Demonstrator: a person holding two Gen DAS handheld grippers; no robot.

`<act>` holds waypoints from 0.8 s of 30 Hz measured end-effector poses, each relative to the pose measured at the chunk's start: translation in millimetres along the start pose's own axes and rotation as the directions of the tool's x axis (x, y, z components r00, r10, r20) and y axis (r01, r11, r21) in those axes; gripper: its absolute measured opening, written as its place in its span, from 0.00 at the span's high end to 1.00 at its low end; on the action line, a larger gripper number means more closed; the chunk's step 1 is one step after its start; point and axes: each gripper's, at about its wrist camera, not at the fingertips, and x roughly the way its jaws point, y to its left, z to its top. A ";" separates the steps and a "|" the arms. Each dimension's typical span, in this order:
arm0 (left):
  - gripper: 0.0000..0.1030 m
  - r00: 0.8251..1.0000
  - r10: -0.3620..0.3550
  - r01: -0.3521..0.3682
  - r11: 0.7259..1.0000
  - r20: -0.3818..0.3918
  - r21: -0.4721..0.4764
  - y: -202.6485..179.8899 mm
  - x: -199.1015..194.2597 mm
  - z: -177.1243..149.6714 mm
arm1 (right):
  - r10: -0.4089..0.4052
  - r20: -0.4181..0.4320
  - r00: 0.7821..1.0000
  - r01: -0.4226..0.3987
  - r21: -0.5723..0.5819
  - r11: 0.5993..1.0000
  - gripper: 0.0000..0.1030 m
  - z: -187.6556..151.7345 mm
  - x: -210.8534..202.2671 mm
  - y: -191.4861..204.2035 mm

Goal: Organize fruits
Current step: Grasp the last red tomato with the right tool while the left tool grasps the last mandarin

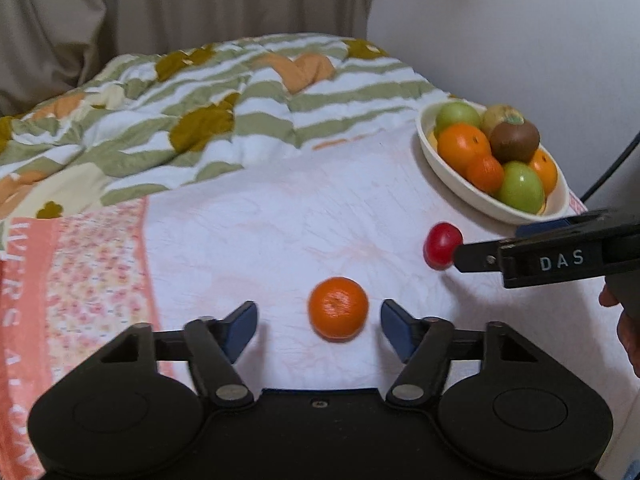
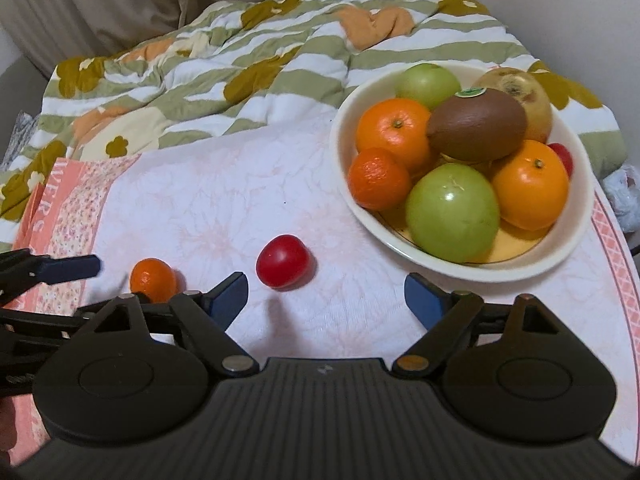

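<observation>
The left gripper (image 1: 318,326) is hovering low over the pale pink cloth (image 1: 248,216) with its jaws spread wide and gripping nothing; a small orange mandarin (image 1: 338,308) is sitting on the cloth right between the two blue fingertips (image 1: 240,330), with a gap showing on either side of it. The right gripper (image 2: 326,298) is likewise standing wide open and empty, its blue pads (image 2: 424,300) pointing toward a red cherry tomato (image 2: 283,261) that is lying on the cloth just ahead of them and slightly toward the left finger, not touching either one. In the left wrist view the right gripper is reaching in from the right edge, its tip overlapping the tomato. Beyond the tomato and to the right, a cream oval bowl (image 2: 520,272) is resting on the cloth, holding two green apples (image 2: 452,212), two oranges (image 2: 394,128), another mandarin, a brown kiwi (image 2: 478,126), a yellowish-brown fruit behind it and a second red tomato peeking out at the far side. A rumpled green-striped floral quilt (image 1: 168,112) is lying behind the cloth, with beige curtains (image 1: 180,4) hanging beyond
</observation>
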 end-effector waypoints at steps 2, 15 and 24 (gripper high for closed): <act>0.38 1.000 -0.001 0.001 1.000 -0.007 0.003 -2.1 6.1 0.1 | 0.011 -0.004 1.000 -0.012 -0.008 1.000 0.08 0.7 3.5 0.5; 0.60 0.999 -0.003 0.002 1.000 -0.039 -0.020 1.8 14.3 -0.6 | 0.038 -0.029 0.999 -0.042 -0.140 0.989 0.26 3.8 17.1 18.3; 0.60 0.998 0.042 -0.044 0.998 -0.050 -0.052 16.9 3.5 -11.2 | 0.033 -0.006 0.999 -0.034 -0.177 0.984 0.34 7.3 22.4 27.6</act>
